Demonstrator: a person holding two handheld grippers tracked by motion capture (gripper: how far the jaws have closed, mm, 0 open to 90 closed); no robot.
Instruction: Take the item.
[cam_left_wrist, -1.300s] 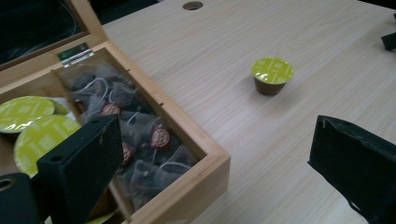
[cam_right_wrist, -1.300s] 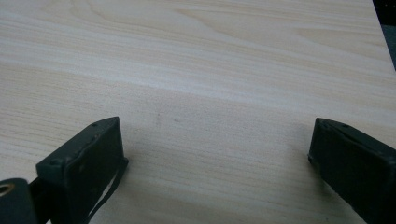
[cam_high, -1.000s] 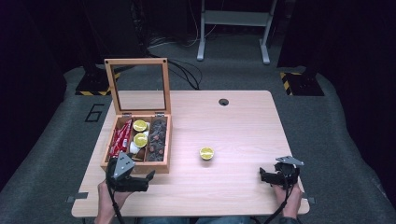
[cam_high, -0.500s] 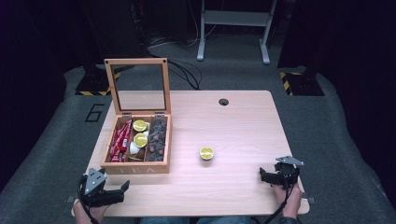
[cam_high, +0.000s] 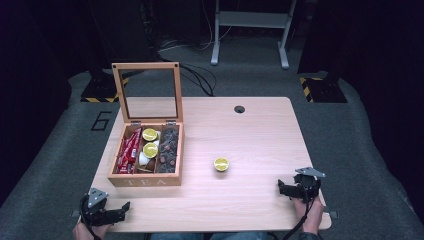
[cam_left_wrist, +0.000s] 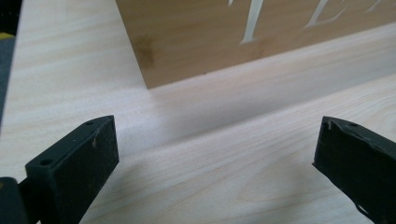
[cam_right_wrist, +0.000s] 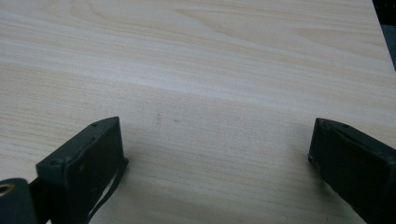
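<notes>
My left tool (cam_high: 111, 214) sat at the near left corner of the table (cam_high: 260, 130), jaws wide apart with nothing between them. Its own view looked past the two black jaws straight at the box (cam_left_wrist: 243, 32), whose pale wooden front with the cut-in letters stood just ahead, its corner a little to the left of the gap. My right tool (cam_high: 291, 189) rested at the near right edge, jaws likewise spread and empty, with bare wood grain ahead of it.

The lime half (cam_high: 221, 164) lay alone on the table, cut face up. From my right tool it lay ahead and to the left, with clear table between. From my left tool it lay off to the right, beyond the box's near right corner and farther away. I judged the right hand the nearer and better placed for it. Being round, it had no long axis to line the jaws up with, so any approach angle would do.

The box (cam_high: 145, 181) stood with its glass-paned lid upright. Two more lime halves (cam_high: 150, 142) sat in the middle compartment, red packets (cam_high: 129, 150) in the one left of it, dark pieces (cam_high: 168, 147) in the one right of it.

The lime looked smooth-skinned and likely slippery and soft, so I reckoned a gentle squeeze low on its sides would serve.
</notes>
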